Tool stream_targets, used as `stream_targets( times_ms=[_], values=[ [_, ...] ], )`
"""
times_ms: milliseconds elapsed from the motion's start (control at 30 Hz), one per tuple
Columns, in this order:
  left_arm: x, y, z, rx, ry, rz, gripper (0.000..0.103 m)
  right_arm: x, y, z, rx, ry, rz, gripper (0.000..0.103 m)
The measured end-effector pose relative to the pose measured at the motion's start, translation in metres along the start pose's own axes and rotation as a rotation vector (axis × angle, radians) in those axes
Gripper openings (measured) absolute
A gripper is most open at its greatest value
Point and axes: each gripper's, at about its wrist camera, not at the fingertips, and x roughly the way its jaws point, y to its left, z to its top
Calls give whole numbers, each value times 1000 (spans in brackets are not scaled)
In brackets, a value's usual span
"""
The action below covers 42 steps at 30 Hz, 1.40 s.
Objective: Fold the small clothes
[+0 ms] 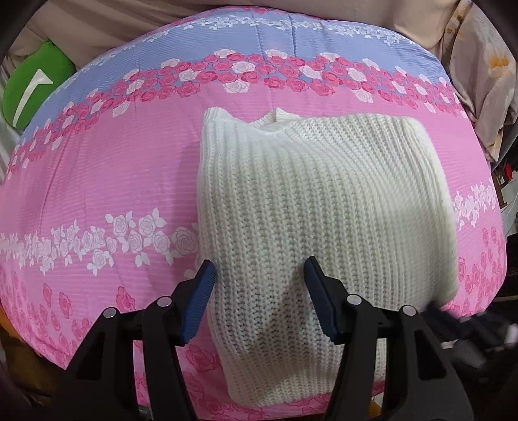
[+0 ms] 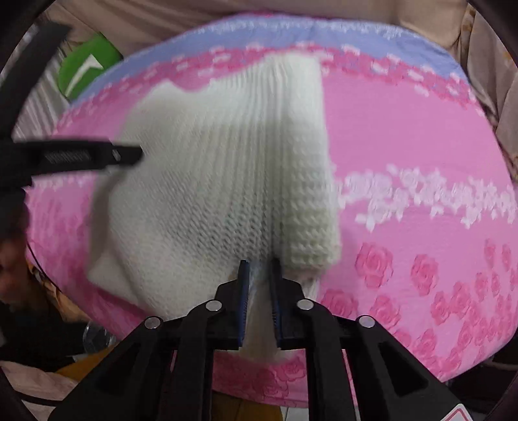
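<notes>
A cream ribbed knit sweater (image 1: 323,200) lies folded into a rough rectangle on a pink and blue rose-print quilt (image 1: 97,168), neckline at the far side. My left gripper (image 1: 260,262) hovers over the sweater's near left part, open, its blue pads (image 1: 200,301) apart and one on each side of a strip of knit. In the right wrist view the sweater (image 2: 200,181) is blurred. My right gripper (image 2: 259,263) is shut on the sweater's near edge, and white fabric is pinched between its blue pads (image 2: 243,304). A black bar of the left tool (image 2: 81,157) crosses the left side.
A green cushion (image 1: 32,81) sits beyond the quilt's far left corner. Beige cloth (image 1: 226,19) lines the back, and flowered fabric (image 1: 485,81) hangs at the right. The quilt's near edge (image 2: 259,388) drops off below the grippers. Open quilt lies to the sweater's right (image 2: 404,145).
</notes>
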Motion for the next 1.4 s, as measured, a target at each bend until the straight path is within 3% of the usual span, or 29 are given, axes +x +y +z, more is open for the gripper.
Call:
stream_targets(
  times_ms=[167,233,333,367,533,600,700,800,900,967,1000,1033,1167,1233,1400],
  values=[
    [-12,-3,-6,-1,-5,-18,55,-45,9,-2,-5,-116,14,5],
    [-17,-6,-11,0,-5,-35,55,-38,8,-7,-19,-91,-2,5],
    [-20,-13,-24,35,7,-30,55,4,-6,-14,7,8,-26,0],
    [-17,-13,-29,45,21,-25,55,2,-7,-12,23,-2,-15,0],
    [-3,-4,-49,39,78,-7,57,-55,-1,11,57,-172,2,5],
    [2,-1,-50,29,86,-11,58,-48,-1,20,31,-161,-19,5],
    [3,-2,-49,34,82,-9,58,-1,-10,20,3,-62,-68,0],
    [-6,-2,-46,29,66,-14,58,-21,-5,28,16,-108,-53,0],
    [-14,3,-39,2,48,-25,56,-51,-4,34,43,-174,-33,8],
    [-16,5,-34,-11,44,-26,56,-56,-11,41,73,-189,-23,20],
    [-16,6,-31,-16,40,-24,56,-51,-15,48,90,-181,-16,33],
    [-16,7,-28,-21,38,-24,56,-46,-18,51,105,-165,-9,39],
    [-18,5,-17,-32,25,-23,56,-16,-27,57,118,-102,10,39],
    [-18,5,-12,-33,21,-24,56,-11,-26,59,104,-108,4,17],
    [-27,7,1,-46,-8,-28,56,-73,-18,72,80,-327,107,8]
  ],
)
